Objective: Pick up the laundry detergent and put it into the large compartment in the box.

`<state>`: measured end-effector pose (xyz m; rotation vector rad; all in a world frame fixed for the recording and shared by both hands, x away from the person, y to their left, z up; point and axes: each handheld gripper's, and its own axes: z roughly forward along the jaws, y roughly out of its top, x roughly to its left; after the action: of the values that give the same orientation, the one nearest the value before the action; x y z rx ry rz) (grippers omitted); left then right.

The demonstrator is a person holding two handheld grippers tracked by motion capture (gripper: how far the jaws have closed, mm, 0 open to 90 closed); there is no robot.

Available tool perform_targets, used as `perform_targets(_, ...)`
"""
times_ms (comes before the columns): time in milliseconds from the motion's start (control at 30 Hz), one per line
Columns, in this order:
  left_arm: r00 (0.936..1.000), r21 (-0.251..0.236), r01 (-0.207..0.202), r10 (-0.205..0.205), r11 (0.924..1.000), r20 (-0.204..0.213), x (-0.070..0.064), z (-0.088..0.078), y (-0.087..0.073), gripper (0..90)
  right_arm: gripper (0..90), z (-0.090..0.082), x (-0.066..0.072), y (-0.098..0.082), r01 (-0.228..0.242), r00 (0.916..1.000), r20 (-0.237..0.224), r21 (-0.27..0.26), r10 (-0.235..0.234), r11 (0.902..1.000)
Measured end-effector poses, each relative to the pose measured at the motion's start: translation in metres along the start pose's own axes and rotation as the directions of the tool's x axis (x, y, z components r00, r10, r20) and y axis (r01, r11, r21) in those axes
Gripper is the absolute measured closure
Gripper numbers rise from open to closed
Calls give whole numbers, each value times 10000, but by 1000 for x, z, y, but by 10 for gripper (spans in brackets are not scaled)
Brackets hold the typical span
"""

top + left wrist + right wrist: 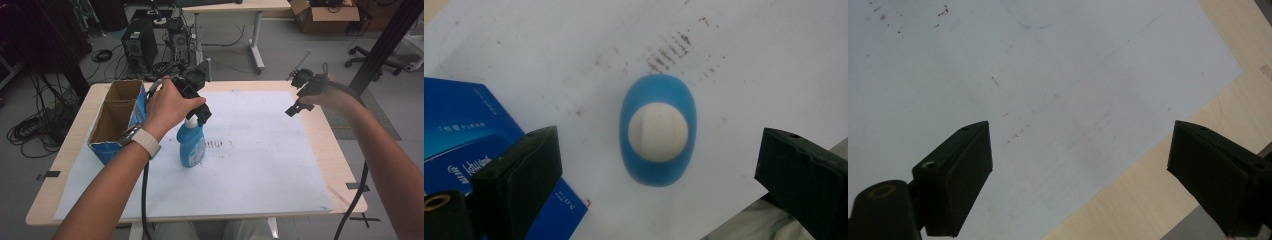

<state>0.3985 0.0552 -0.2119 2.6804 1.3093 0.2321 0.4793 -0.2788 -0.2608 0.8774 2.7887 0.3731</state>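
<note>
A blue bottle with a white cap stands upright on the white sheet, left of the middle. My left gripper hangs straight above it, pointing down, open, its jaws wide on either side of the cap and apart from it. In the left gripper view the bottle is seen from above between the two jaws. My right gripper hovers over the sheet's right edge, open, with nothing between its jaws; below it lie the sheet and the wooden table.
An open blue cardboard box with two compartments stands at the table's left, close beside the bottle; its blue side is by my left jaw. Dark smudges mark the sheet. Computers and cables lie on the floor beyond the table.
</note>
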Motion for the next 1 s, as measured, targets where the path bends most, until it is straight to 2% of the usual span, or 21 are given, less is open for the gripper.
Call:
perform_targets(567,9998,117,157,-159,9998,150,3,36,-6,50,107,5,1,3,11,10000,-41,16,-11,10000)
perform_targets(1000,9998,219,155,-159,9996,156,-1,58,-7,58,107,9,2,5,59,10000,-79,54,-58,10000)
